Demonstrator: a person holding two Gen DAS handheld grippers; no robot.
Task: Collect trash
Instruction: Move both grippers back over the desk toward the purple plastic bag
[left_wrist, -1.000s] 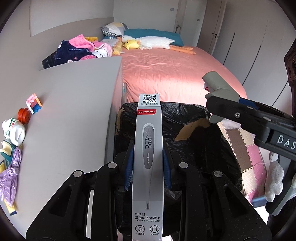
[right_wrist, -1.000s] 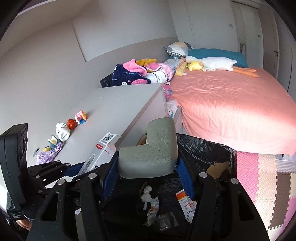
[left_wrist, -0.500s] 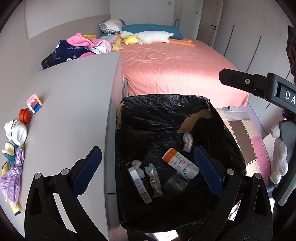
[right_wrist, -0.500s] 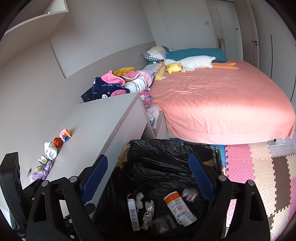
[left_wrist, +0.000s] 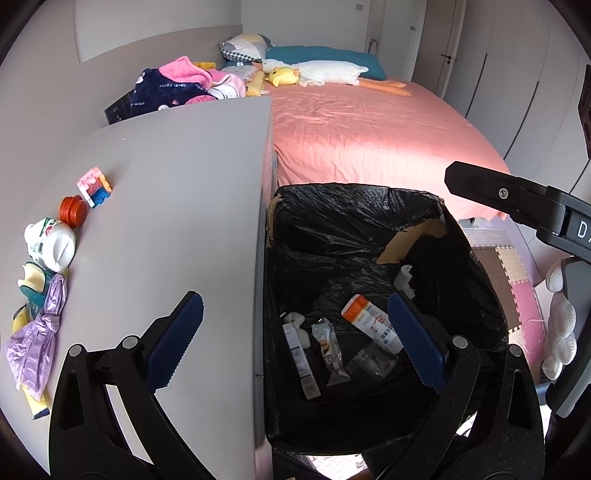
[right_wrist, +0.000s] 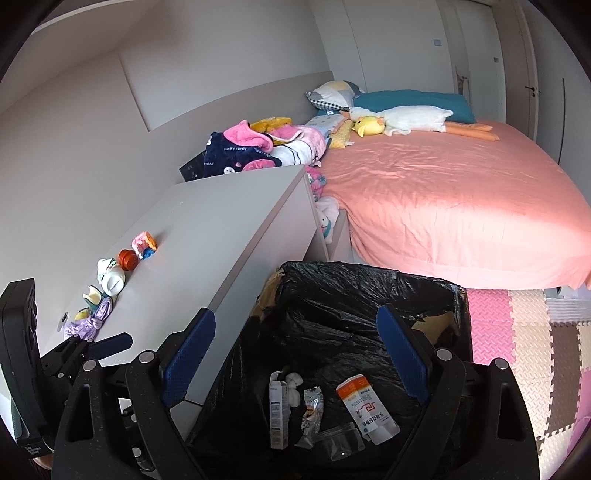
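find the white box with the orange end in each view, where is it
Left wrist: white box with the orange end, right of centre in the black-lined bin, beside the right pad.
Right wrist: same box, lower centre, on the bin floor.
Shared landmark: the clear plastic cup lying just below it.

Bin (left_wrist: 354, 206) mouth clear, dresser (left_wrist: 177, 206) alongside

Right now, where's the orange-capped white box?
In both wrist views the orange-capped white box lies at the bottom of the black-lined bin, right of the crumpled wrapper, beside the clear cup.
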